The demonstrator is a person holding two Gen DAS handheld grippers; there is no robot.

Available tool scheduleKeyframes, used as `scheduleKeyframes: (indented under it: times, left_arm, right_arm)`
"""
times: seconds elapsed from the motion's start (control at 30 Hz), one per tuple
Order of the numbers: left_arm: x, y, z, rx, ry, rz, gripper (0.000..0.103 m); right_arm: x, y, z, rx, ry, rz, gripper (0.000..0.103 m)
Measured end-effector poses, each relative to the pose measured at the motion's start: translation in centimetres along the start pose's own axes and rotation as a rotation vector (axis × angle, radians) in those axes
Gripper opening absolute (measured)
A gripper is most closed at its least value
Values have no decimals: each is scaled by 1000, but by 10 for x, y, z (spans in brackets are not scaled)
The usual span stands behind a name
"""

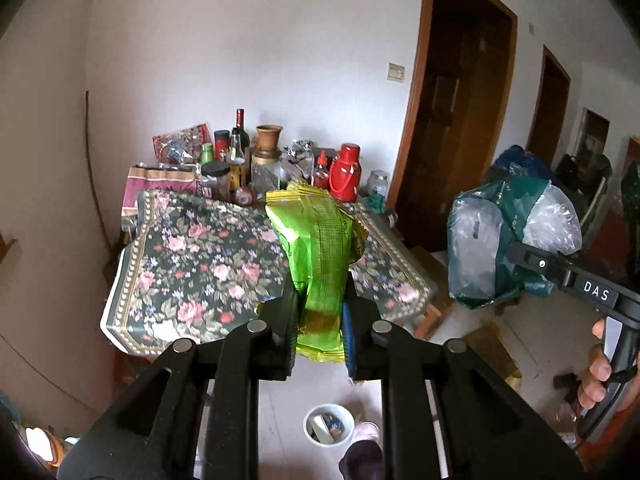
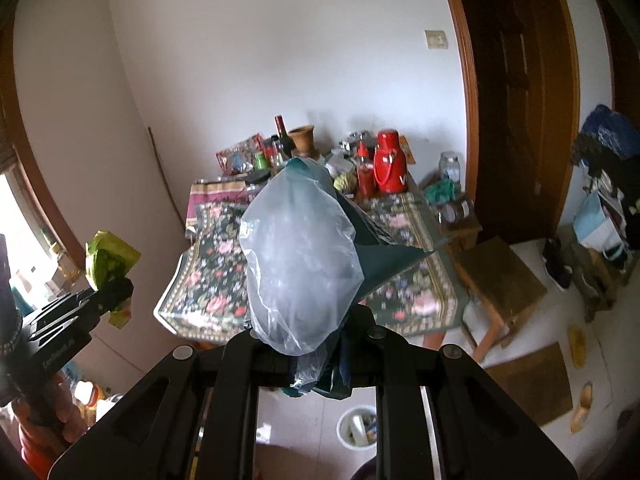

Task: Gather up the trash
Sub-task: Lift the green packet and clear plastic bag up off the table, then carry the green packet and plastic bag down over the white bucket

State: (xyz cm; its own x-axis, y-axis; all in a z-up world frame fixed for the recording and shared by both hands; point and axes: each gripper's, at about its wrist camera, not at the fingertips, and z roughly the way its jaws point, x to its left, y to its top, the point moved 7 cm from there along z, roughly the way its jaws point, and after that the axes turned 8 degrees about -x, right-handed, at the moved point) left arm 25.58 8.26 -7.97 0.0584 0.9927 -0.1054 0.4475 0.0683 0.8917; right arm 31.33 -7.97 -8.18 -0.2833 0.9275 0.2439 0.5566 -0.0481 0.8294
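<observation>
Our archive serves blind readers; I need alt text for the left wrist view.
The left hand-held gripper pinches a green wrapper above a floral tablecloth. At right, the right hand-held gripper holds crumpled plastic bags; a white bin stands on the floor below.

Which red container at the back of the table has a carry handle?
The red thermos flask, the widest red one, with a loop handle on its front. The red sauce bottle beside it is slimmer, with a nozzle tip.

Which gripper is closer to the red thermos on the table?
Hard to call: neither gripper is clearly nearer. The left gripper, holding a green packet, and the right gripper, holding plastic bags, both hang short of the table, across it from the red thermos.
</observation>
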Motion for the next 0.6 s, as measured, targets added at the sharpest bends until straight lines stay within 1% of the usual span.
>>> scheduleKeyframes:
  times: [0.13, 0.3, 0.43, 0.5, 0.6]
  left_arm:
    - [-6, -13, -8, 23, -17, -5, 18]
    - [-11, -36, 1, 75, -15, -33, 18]
    - [-12, -61, 26, 155, 1, -67, 18]
    - [-15, -78, 42, 202, 13, -74, 18]
    - [-20, -113, 72, 278, 16, -87, 18]
  right_arm:
    - [-2, -10, -8, 32, -14, -4, 14]
    - [-10, -32, 0, 102, -19, -12, 14]
    - [-18, -59, 19, 187, 5, -20, 14]
    - [-28, -75, 35, 240, 16, -25, 14]
    - [-42, -103, 55, 305, 25, -30, 14]
